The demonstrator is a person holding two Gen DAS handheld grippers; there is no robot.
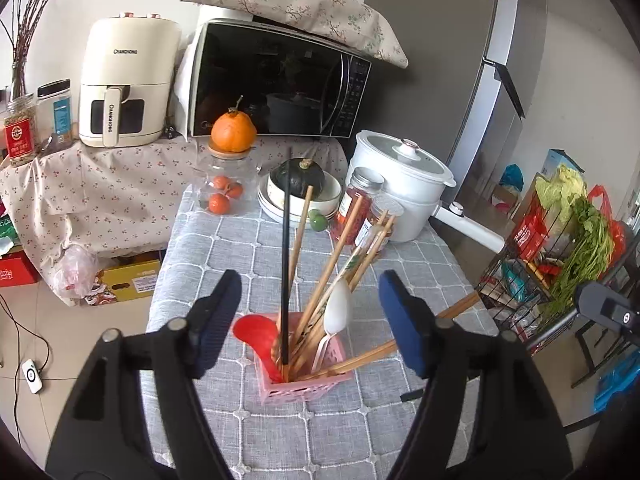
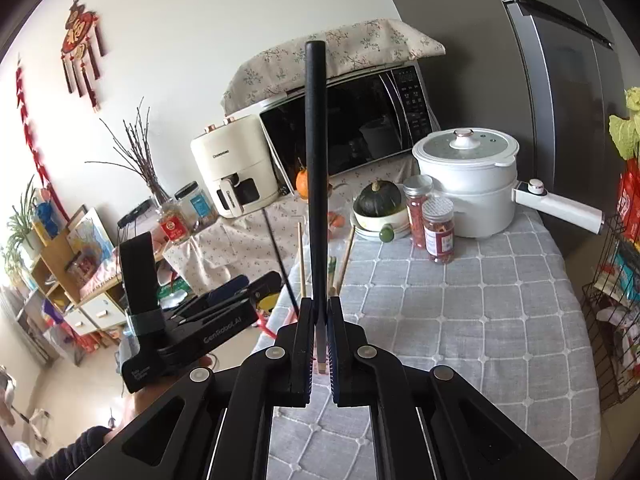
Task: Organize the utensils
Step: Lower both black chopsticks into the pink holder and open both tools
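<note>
While the pink perforated plastic utensil basket sits on the grey checked tablecloth, it is framed by the left gripper, whose blue-padded jaws are spread wide and hold nothing. Wooden chopsticks, a thin black chopstick, a red plastic ladle and a white plastic spoon are already stood in it, and two chopsticks are leaned low over its right rim. Over on the right gripper, a long black-handled utensil is pinched upright, jaws closed tight on its lower end. The step in hand is judged to be delivery; next, that utensil needs to be carried across and lowered into the basket.
</note>
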